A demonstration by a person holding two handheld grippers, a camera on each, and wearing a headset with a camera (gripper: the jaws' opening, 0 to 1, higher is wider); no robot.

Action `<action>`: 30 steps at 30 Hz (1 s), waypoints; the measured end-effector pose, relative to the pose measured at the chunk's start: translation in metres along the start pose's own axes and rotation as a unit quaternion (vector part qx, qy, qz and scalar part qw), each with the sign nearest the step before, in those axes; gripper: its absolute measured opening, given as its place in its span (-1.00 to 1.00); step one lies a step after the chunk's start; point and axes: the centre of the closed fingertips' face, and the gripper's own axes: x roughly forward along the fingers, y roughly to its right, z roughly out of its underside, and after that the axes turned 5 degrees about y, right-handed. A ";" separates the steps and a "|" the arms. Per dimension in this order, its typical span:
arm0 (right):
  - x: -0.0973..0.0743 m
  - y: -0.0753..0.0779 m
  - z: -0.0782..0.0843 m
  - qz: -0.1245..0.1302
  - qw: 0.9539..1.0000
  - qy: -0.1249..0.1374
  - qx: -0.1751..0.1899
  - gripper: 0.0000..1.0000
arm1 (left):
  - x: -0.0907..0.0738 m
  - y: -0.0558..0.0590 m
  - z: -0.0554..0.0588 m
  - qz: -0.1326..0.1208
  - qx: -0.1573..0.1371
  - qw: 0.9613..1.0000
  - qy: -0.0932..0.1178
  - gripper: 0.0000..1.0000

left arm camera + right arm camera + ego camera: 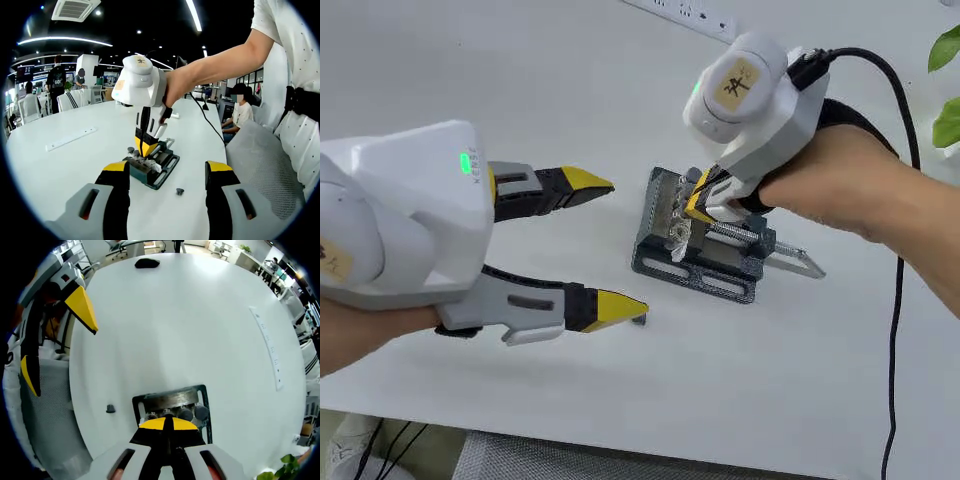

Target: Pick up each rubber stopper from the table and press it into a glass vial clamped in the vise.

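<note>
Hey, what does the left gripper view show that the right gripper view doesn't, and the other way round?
Left gripper view: the right gripper from the side, tips down over the vise, the arm holding it, and a seated person behind. Right gripper view: a top-down look at the stoppered vials in the vise, with the left gripper open at the left edge. Both: the vise, one loose stopper on the white table, and the power strip.
</note>
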 end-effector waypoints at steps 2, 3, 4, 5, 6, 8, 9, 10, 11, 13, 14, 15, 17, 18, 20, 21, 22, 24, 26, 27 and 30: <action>0.000 0.000 0.000 0.004 1.000 0.004 -0.001 -1.00 | -0.001 -0.001 0.002 0.001 0.001 1.000 0.000 0.19; 0.000 -0.002 0.001 0.005 1.000 0.005 -0.001 -1.00 | -0.001 -0.001 0.002 0.001 0.002 1.000 0.000 0.19; -0.001 -0.002 0.002 0.006 1.000 0.006 -0.001 -1.00 | 0.000 0.000 0.000 0.001 0.002 1.000 -0.001 0.19; 0.000 -0.001 -0.001 0.008 1.000 0.006 -0.007 -1.00 | 0.001 0.001 -0.002 0.002 0.003 1.000 -0.001 0.19; 0.000 -0.001 -0.001 0.009 1.000 0.008 -0.007 -1.00 | 0.003 0.004 -0.004 0.003 0.004 1.000 -0.002 0.19; -0.001 -0.001 0.001 0.008 1.000 0.016 -0.005 -1.00 | 0.004 0.007 -0.007 0.006 0.008 1.000 -0.004 0.19; -0.003 -0.002 0.001 0.008 1.000 0.020 -0.008 -1.00 | 0.004 0.008 -0.009 0.006 0.009 1.000 -0.005 0.19; -0.003 -0.002 0.001 0.011 1.000 0.026 -0.004 -1.00 | 0.002 0.006 -0.008 0.005 0.010 1.000 -0.004 0.19; -0.003 -0.001 0.000 0.013 0.999 0.028 -0.006 -1.00 | 0.001 0.005 -0.008 0.004 0.011 1.000 -0.005 0.19; -0.003 0.000 0.000 0.013 0.999 0.034 -0.007 -1.00 | 0.000 0.007 -0.010 0.001 0.011 1.000 -0.008 0.19; -0.003 0.001 0.000 0.012 0.999 0.038 -0.002 -1.00 | 0.000 0.007 -0.011 0.000 0.012 1.000 -0.009 0.19; -0.004 0.001 0.000 0.012 0.999 0.041 0.000 -1.00 | -0.001 0.008 -0.011 -0.001 0.013 1.000 -0.011 0.19; -0.004 0.001 0.000 0.010 0.999 0.047 0.005 -1.00 | -0.001 0.010 -0.014 -0.003 0.013 1.000 -0.012 0.19; -0.004 0.001 0.000 0.008 0.999 0.049 0.006 -1.00 | -0.001 0.011 -0.015 -0.003 0.013 1.000 -0.012 0.19; -0.002 0.002 -0.001 0.007 0.999 0.053 0.009 -1.00 | -0.001 0.012 -0.016 -0.006 0.013 1.000 -0.014 0.19; -0.002 0.002 -0.001 0.006 0.998 0.055 0.011 -1.00 | -0.001 0.013 -0.017 -0.006 0.013 1.000 -0.014 0.19; -0.002 0.003 -0.001 0.006 0.998 0.058 0.014 -1.00 | -0.001 0.014 -0.017 -0.007 0.013 1.000 -0.015 0.19; -0.002 0.005 -0.001 0.005 0.998 0.060 0.014 -1.00 | -0.001 0.014 -0.018 -0.008 0.013 1.000 -0.016 0.19; -0.003 0.005 0.000 0.008 0.998 0.064 0.018 -1.00 | -0.001 0.015 -0.019 -0.009 0.013 1.000 -0.016 0.19; -0.003 0.006 0.000 0.008 0.998 0.066 0.020 -1.00 | 0.000 0.016 -0.019 -0.009 0.013 1.000 -0.017 0.19; -0.006 0.003 -0.003 0.005 0.997 0.075 0.028 -0.99 | -0.001 0.016 -0.018 -0.009 0.013 1.000 -0.018 0.19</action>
